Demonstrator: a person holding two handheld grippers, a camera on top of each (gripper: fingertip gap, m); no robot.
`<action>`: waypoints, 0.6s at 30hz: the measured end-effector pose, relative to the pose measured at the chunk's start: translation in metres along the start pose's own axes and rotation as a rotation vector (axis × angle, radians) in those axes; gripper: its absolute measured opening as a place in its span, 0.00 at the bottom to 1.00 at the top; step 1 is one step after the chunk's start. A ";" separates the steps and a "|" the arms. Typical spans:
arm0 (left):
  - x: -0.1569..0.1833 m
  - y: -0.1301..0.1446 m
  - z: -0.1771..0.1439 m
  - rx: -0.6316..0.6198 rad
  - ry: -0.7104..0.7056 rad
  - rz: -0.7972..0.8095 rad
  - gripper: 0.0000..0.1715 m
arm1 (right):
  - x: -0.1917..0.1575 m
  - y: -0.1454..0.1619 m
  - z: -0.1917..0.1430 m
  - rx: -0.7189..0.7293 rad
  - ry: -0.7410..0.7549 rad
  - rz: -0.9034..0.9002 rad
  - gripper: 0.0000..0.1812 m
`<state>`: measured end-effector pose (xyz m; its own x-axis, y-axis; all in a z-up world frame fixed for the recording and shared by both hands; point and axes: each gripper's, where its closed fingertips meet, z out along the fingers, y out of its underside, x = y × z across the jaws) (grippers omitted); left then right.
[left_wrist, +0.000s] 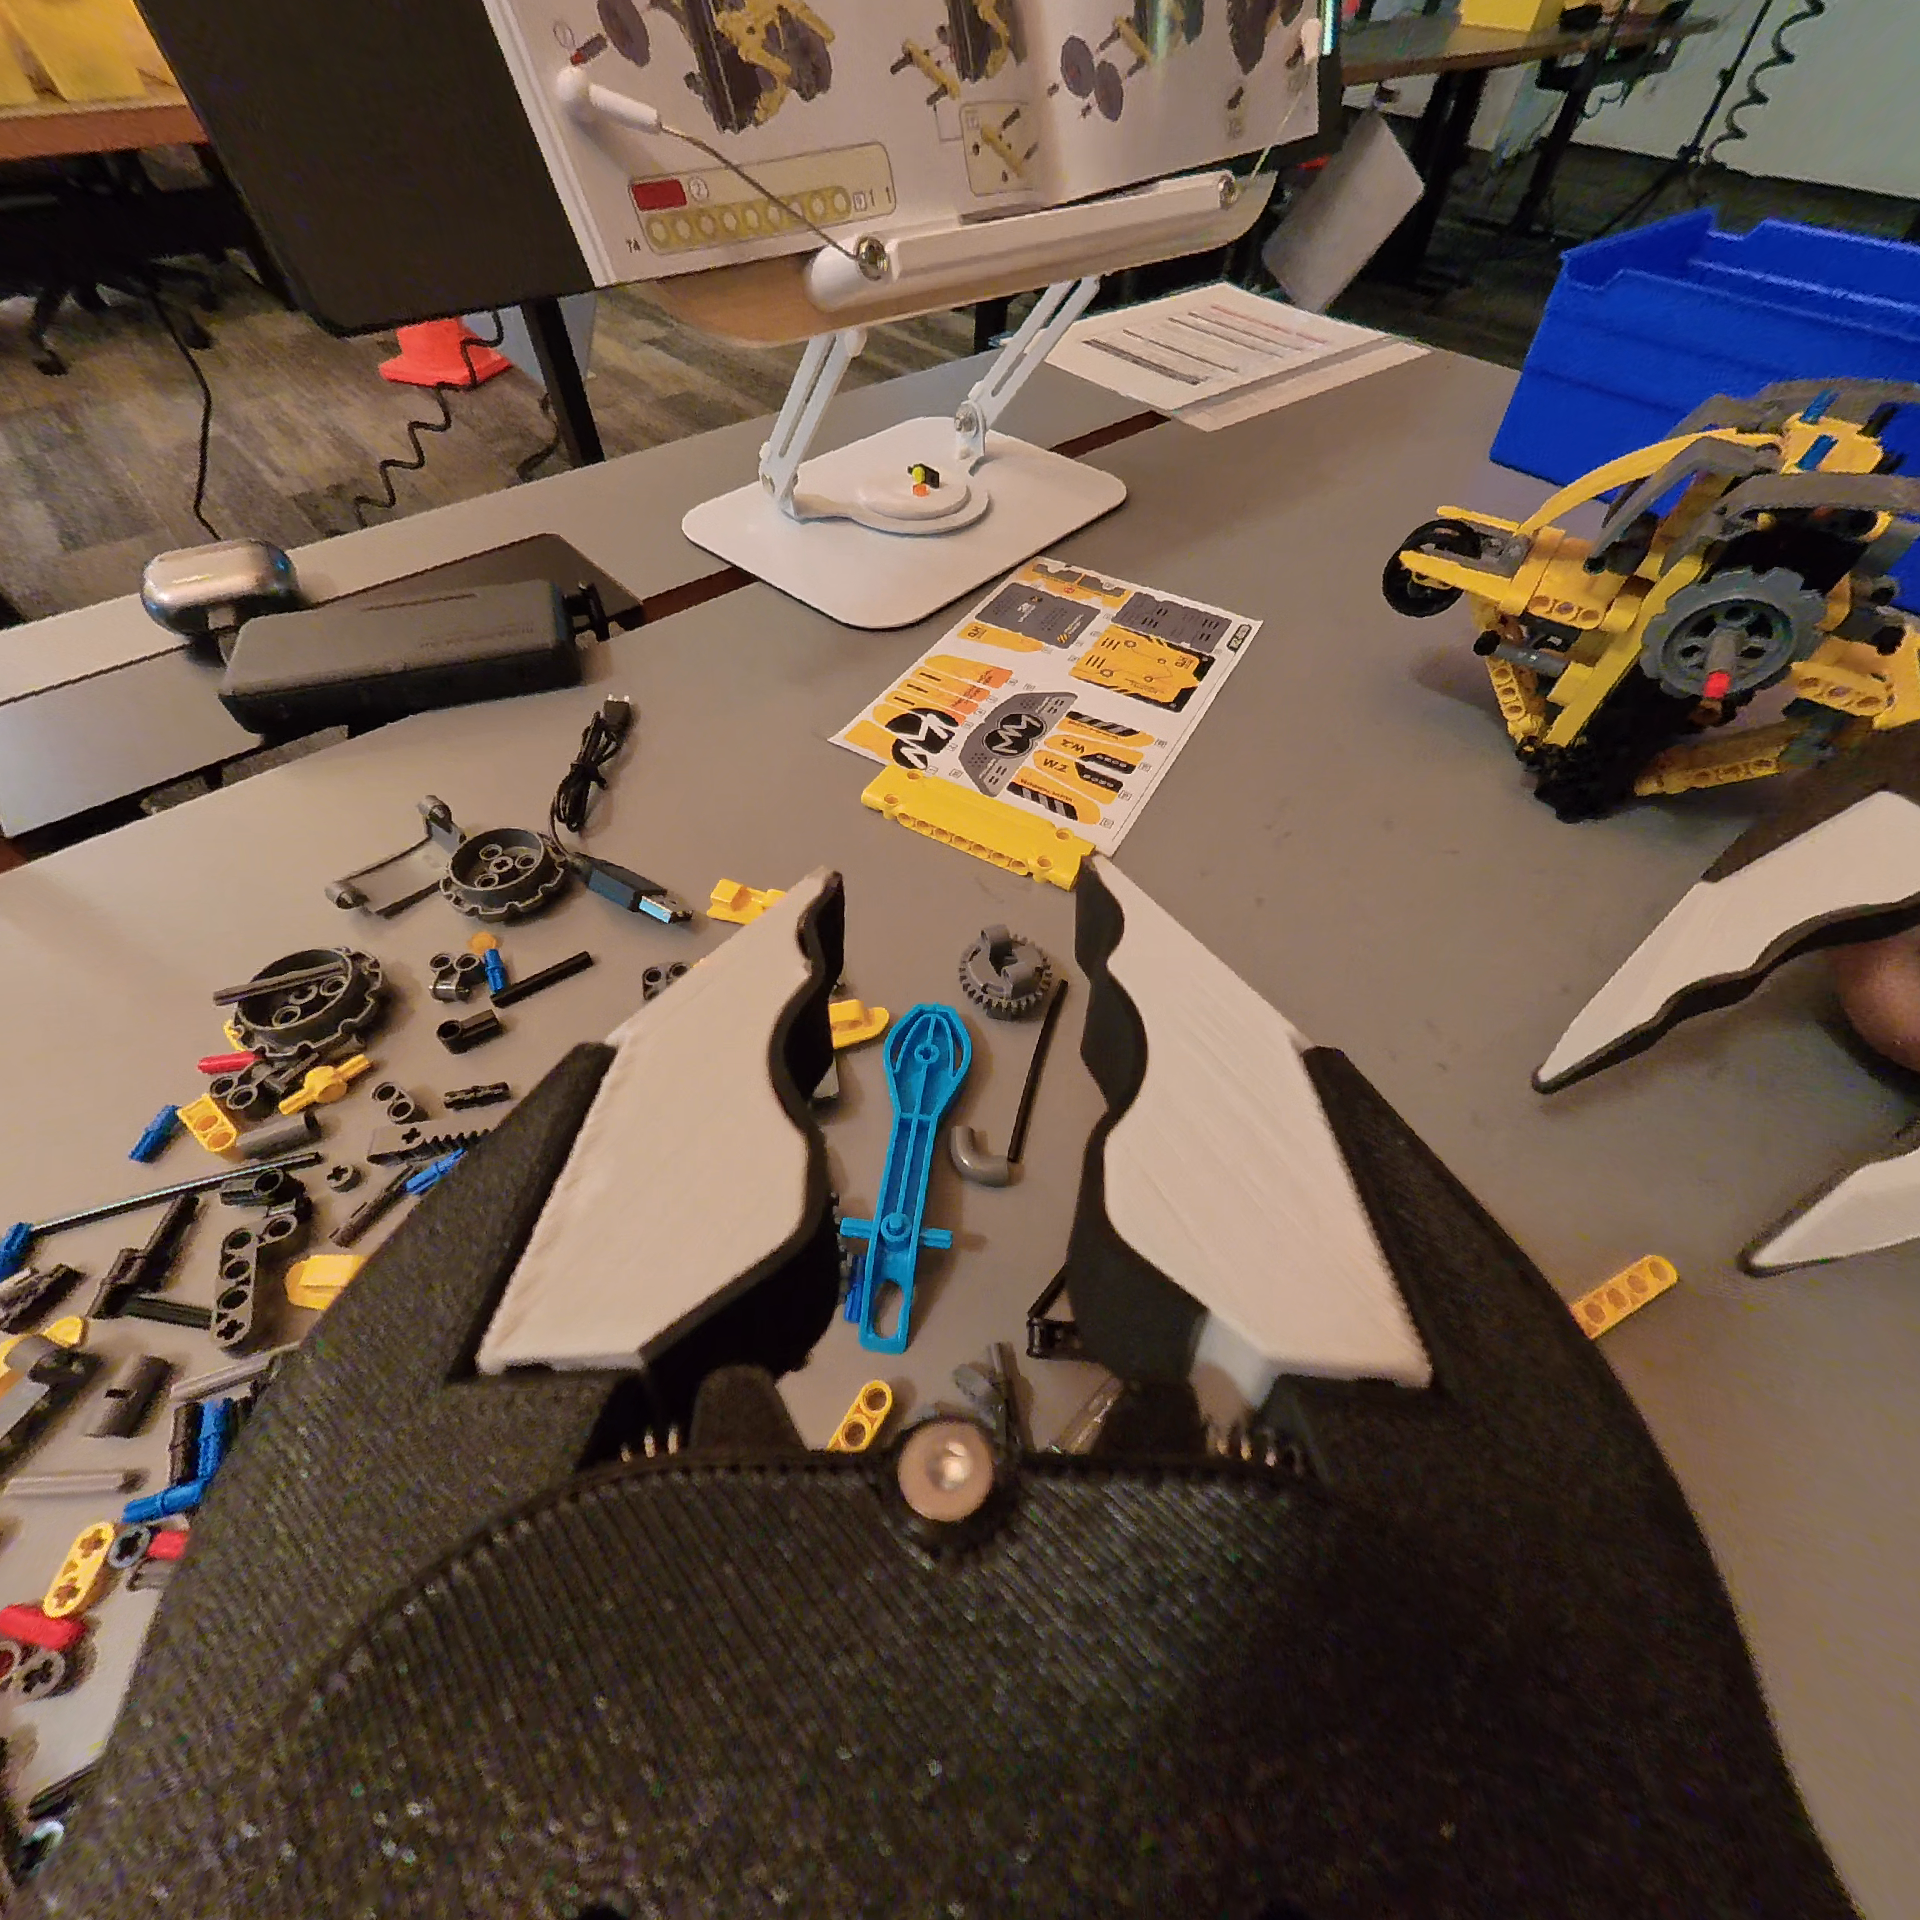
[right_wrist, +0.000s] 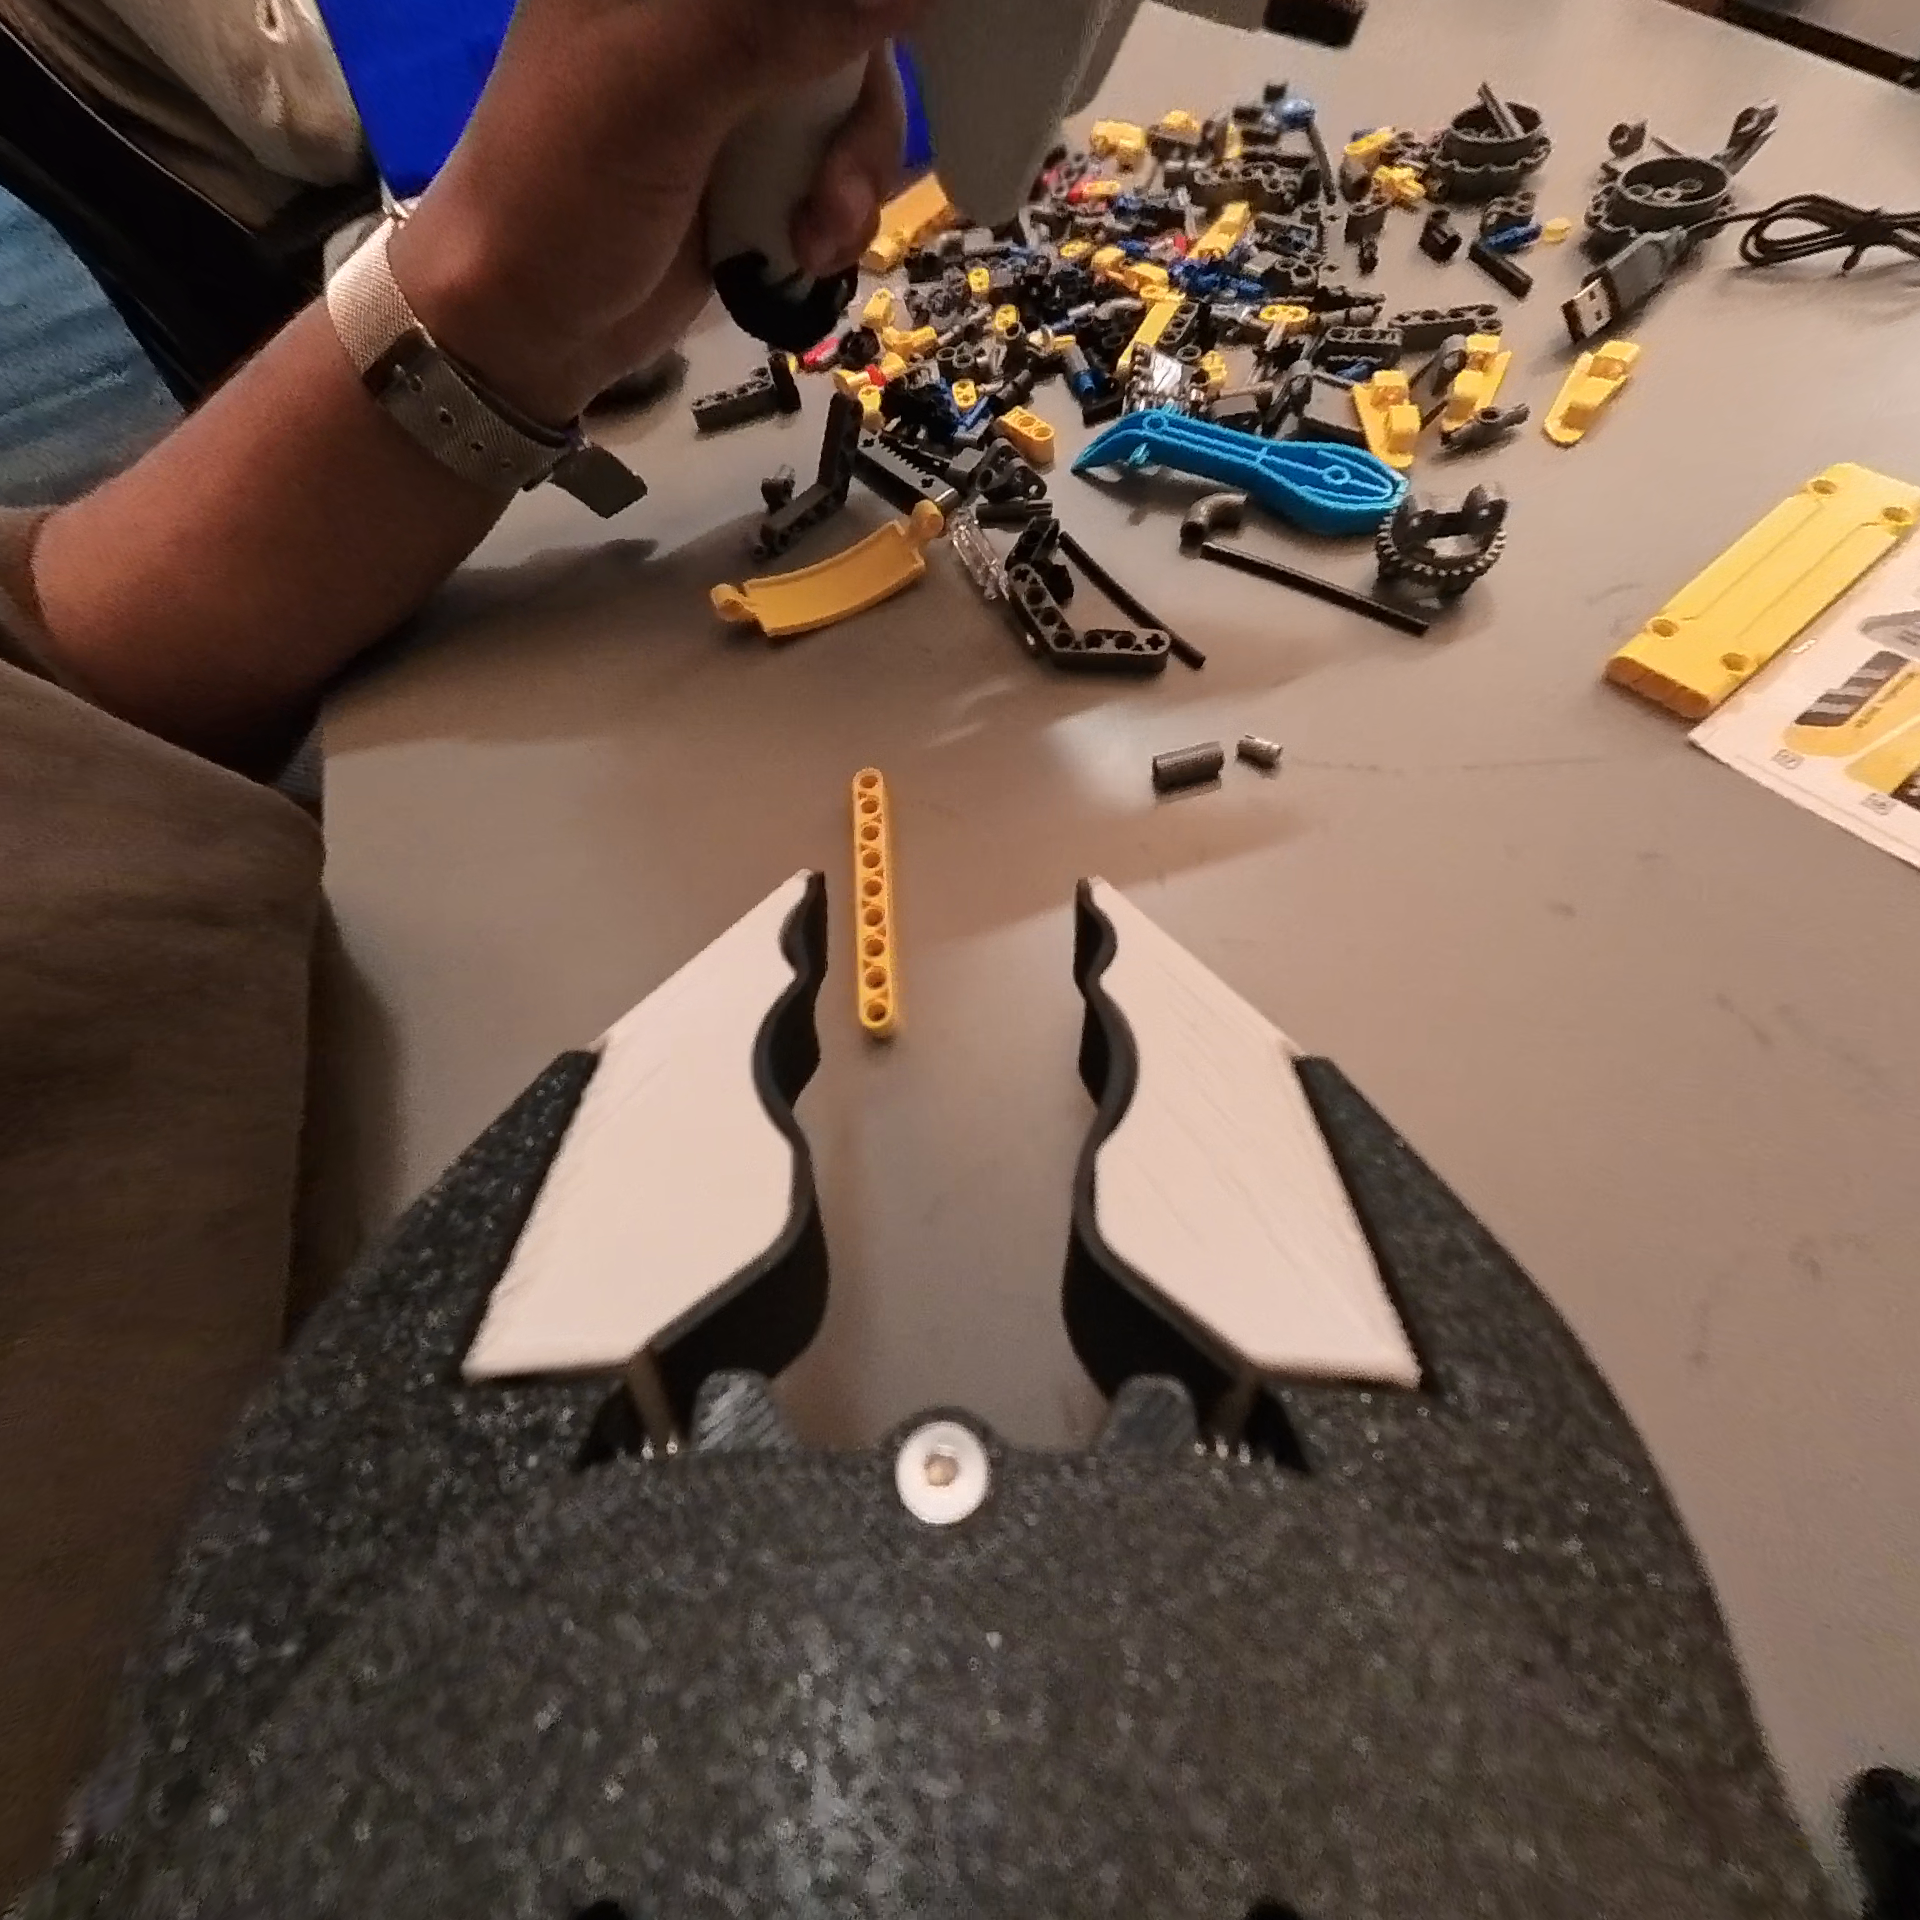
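Observation:
My left gripper (left_wrist: 956, 883) is open and empty, above a blue flat tool (left_wrist: 914, 1153), a dark gear (left_wrist: 1003, 971) and a black axle (left_wrist: 1034, 1081) on the grey table. A spread of small black, yellow and blue parts (left_wrist: 260, 1143) lies to its left. My right gripper (right_wrist: 951, 888) is open and empty, low over the table. A long yellow beam with holes (right_wrist: 875, 904) lies between its fingers, close to the left finger (right_wrist: 727, 1039), apparently not touching it. A hand (right_wrist: 644, 208) holds the left gripper's handle beyond it.
A white stand (left_wrist: 904, 499) holds an open instruction booklet at the back. A partly built yellow model (left_wrist: 1683, 623) and a blue bin (left_wrist: 1714, 322) are at the right. A sticker sheet (left_wrist: 1049, 696), yellow panel (left_wrist: 977, 821), black pack (left_wrist: 405, 655) and USB cable (left_wrist: 623, 894) lie nearby. From the left gripper's tips to the dark gear (left_wrist: 1003, 971) is close to 9 cm. The black axle (left_wrist: 1034, 1081) sits 10 cm or so from the ends of my left fingers. It turns up in the right wrist view (right_wrist: 1294, 579) as well.

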<state>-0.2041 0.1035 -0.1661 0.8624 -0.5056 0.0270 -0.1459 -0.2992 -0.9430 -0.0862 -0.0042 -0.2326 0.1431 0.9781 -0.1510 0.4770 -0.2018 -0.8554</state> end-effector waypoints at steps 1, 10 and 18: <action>0.000 -0.001 0.000 0.002 -0.001 0.004 0.26 | -0.001 -0.001 -0.002 0.010 -0.011 0.006 0.26; 0.027 -0.012 -0.020 0.039 0.025 0.035 0.26 | -0.014 0.015 -0.005 -0.064 0.013 -0.098 0.20; 0.037 0.019 -0.062 -0.026 -0.093 0.058 0.25 | -0.016 0.026 0.001 -0.133 0.038 -0.154 0.16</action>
<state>-0.2052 0.0289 -0.1623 0.8933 -0.4454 -0.0596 -0.2083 -0.2930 -0.9332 -0.0769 -0.0253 -0.2524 0.0910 0.9959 -0.0022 0.6056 -0.0570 -0.7937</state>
